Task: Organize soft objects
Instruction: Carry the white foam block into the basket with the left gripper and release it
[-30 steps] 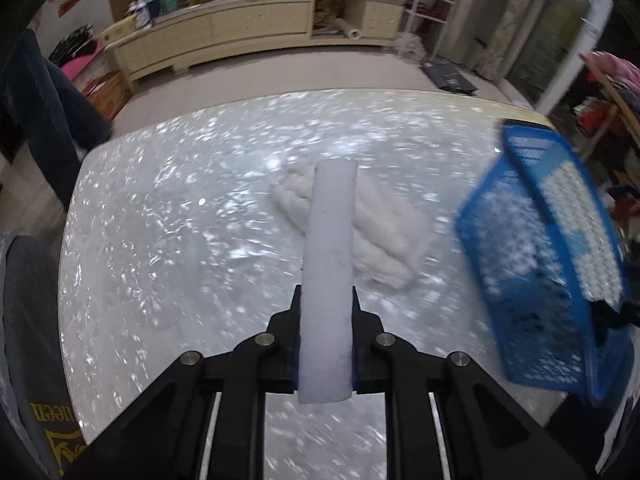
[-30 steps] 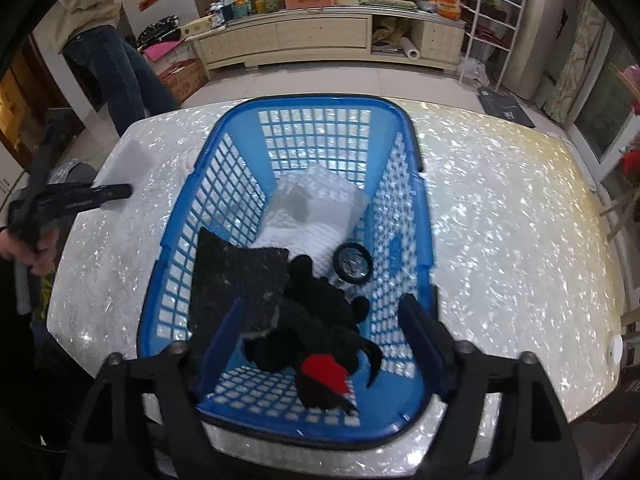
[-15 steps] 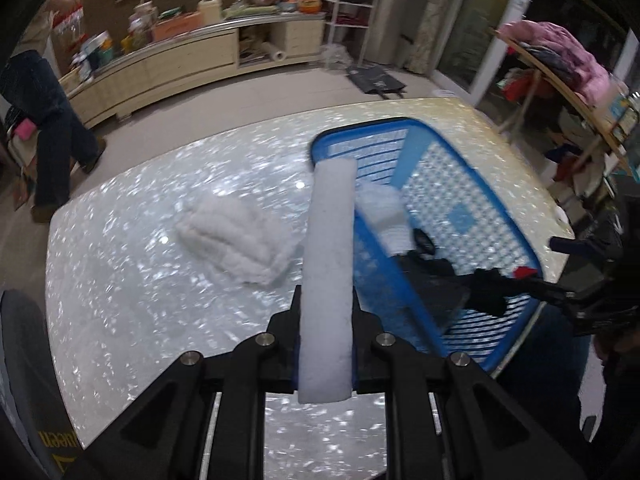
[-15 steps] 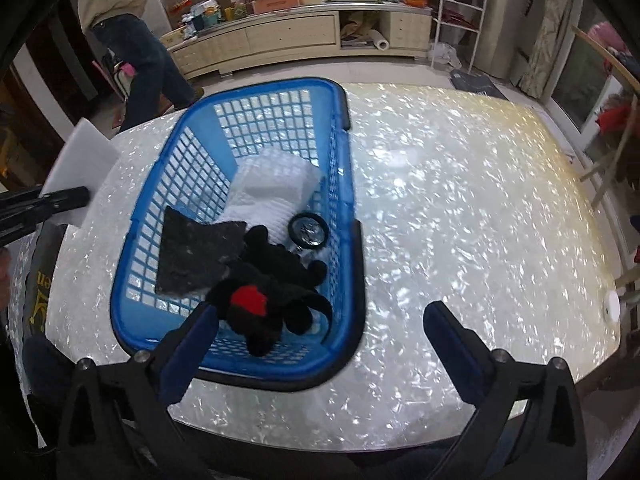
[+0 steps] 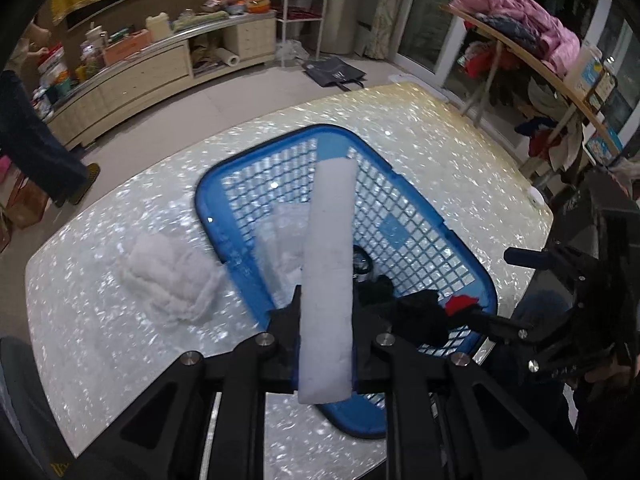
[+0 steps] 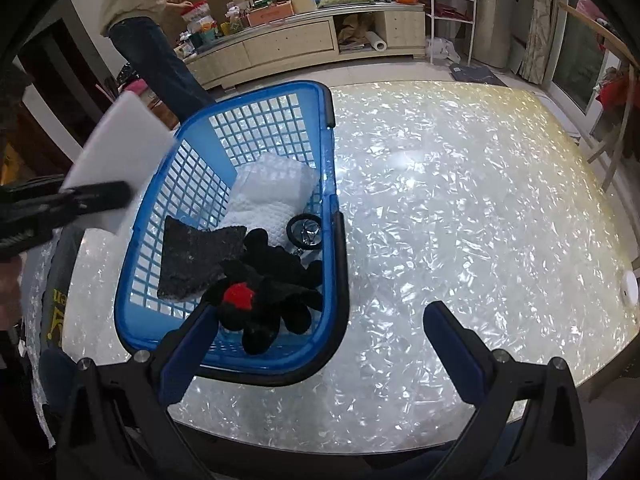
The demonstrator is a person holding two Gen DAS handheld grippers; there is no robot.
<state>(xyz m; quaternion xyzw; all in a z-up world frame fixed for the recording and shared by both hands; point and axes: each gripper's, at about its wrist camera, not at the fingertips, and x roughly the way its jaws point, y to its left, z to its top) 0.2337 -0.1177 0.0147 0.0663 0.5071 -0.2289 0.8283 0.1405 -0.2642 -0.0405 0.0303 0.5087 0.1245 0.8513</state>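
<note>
My left gripper (image 5: pixel 326 312) is shut on a white foam slab (image 5: pixel 330 264) and holds it over the near-left rim of the blue basket (image 5: pixel 424 204). The slab (image 6: pixel 120 168) and left gripper (image 6: pixel 100 196) show in the right wrist view, above the basket's (image 6: pixel 332 216) left wall. The basket holds a black plush toy with a red spot (image 6: pixel 268 296), a dark grey pad (image 6: pixel 196 260), white bubble wrap (image 6: pixel 272 188) and a small round metal item (image 6: pixel 306 230). A fluffy white cloth (image 5: pixel 172 276) lies on the table left of the basket. My right gripper (image 6: pixel 320 312) is open and empty, just right of the basket's near end.
The shiny pearl-pattern table (image 6: pixel 460 220) stretches wide to the right of the basket. A person (image 6: pixel 148 32) stands beyond the table's far left. A long cabinet (image 6: pixel 304 40) lines the back wall. A rack with clothes (image 5: pixel 532 44) stands at the right.
My left gripper has swung right with the foam slab, from over the fluffy cloth to over the basket. My right gripper has let go of the basket, drawn back and shifted right.
</note>
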